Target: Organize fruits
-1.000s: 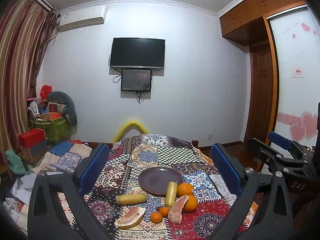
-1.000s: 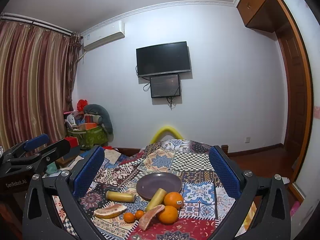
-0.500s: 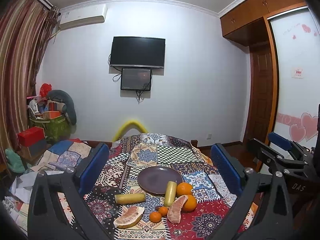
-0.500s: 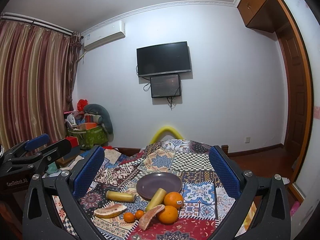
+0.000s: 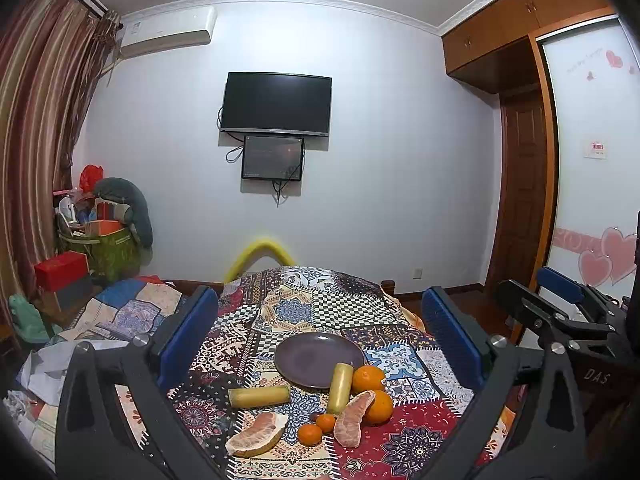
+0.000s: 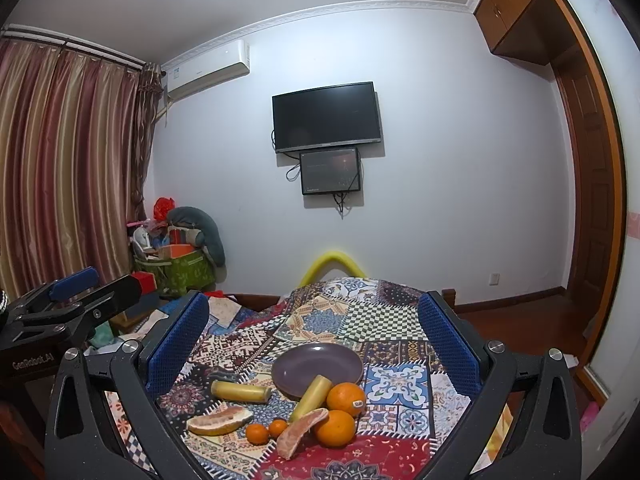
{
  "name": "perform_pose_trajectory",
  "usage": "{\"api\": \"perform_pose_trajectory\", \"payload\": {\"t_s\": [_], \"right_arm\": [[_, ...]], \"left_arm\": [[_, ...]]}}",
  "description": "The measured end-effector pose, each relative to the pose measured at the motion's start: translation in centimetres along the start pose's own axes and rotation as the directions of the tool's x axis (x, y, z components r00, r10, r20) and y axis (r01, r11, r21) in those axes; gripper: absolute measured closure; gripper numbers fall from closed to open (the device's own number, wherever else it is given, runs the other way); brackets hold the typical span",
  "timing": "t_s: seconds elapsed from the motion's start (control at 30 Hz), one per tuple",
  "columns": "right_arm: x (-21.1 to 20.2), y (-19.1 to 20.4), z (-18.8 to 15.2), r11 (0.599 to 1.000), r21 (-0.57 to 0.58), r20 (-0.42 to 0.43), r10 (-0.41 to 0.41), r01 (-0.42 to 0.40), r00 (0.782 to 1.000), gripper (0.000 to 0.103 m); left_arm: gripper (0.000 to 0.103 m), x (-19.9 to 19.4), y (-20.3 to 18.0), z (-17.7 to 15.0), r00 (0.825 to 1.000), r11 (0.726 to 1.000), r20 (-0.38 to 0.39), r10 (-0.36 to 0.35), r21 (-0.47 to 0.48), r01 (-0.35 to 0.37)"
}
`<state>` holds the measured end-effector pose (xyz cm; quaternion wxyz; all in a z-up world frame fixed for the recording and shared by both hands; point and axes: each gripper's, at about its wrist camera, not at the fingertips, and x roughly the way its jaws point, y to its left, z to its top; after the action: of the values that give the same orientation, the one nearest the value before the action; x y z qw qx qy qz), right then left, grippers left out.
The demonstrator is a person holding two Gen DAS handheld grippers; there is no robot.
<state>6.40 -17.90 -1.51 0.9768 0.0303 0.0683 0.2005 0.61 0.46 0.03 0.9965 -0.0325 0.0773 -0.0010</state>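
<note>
Purple plate (image 5: 316,354) is my landmark in the left wrist view; it lies bare on the patchwork cloth of the table (image 5: 304,304). My left tool (image 5: 320,336) hangs above the cloth, blue pads spread wide, nothing between them. One yellow-green cylinder (image 5: 340,386) leans on the plate's near rim; a second cylinder (image 5: 259,396) lies flat to the plate's near left. Two oranges (image 5: 368,378) sit just right of the leaning cylinder, touching each other. Two pomelo wedges (image 5: 256,434) and two small mandarins (image 5: 310,434) lie nearer me than the plate. My right tool's frame shows at the right edge.

From the right wrist view, my right tool (image 6: 312,344) is likewise spread wide and carries nothing. The plate (image 6: 318,366) is bare; a cylinder (image 6: 310,392) rests against its near rim, the oranges (image 6: 346,398) just right of it. Wedges (image 6: 220,420), mandarins (image 6: 257,433) and the flat cylinder (image 6: 240,391) lie on the near side of the plate.
</note>
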Motion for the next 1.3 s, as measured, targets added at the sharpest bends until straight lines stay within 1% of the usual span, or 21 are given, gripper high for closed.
{"api": "perform_pose_trajectory", "payload": {"t_s": [0.73, 0.97, 1.07, 1.17, 1.23, 1.3], "right_arm": [[0.0, 0.2, -0.2, 1.0, -0.004, -0.006, 0.002, -0.002, 1.0, 0.0], [0.3, 0.4, -0.3, 1.0, -0.01, -0.012, 0.0, 0.0, 1.0, 0.0], [1.0, 0.1, -0.7, 1.0, -0.007, -0.034, -0.009, 0.009, 0.999, 0.0], [2.1, -0.3, -1.2, 1.0, 0.0, -0.075, -0.003, 0.003, 0.997, 0.0], [3.1, -0.6, -1.9, 1.0, 0.002, -0.117, 0.001, 0.0, 0.993, 0.0], [3.7, -0.9, -2.6, 1.0, -0.002, -0.141, -0.011, 0.011, 0.99, 0.0]], "left_arm": [[0.0, 0.4, 0.5, -0.5, 1.0, 1.0, -0.013, 0.001, -0.003, -0.001], [0.0, 0.7, 0.8, -0.6, 1.0, 1.0, -0.013, 0.012, -0.002, -0.012], [0.0, 1.2, 1.2, -0.8, 1.0, 1.0, -0.023, 0.019, -0.007, -0.019], [0.0, 1.8, 1.8, -1.3, 0.999, 1.0, -0.045, 0.02, -0.014, -0.02], [0.0, 2.5, 2.5, -1.8, 0.997, 0.999, -0.072, 0.036, -0.016, -0.038], [0.0, 3.5, 3.3, -2.5, 0.992, 0.998, -0.112, 0.056, -0.014, -0.058]]}}
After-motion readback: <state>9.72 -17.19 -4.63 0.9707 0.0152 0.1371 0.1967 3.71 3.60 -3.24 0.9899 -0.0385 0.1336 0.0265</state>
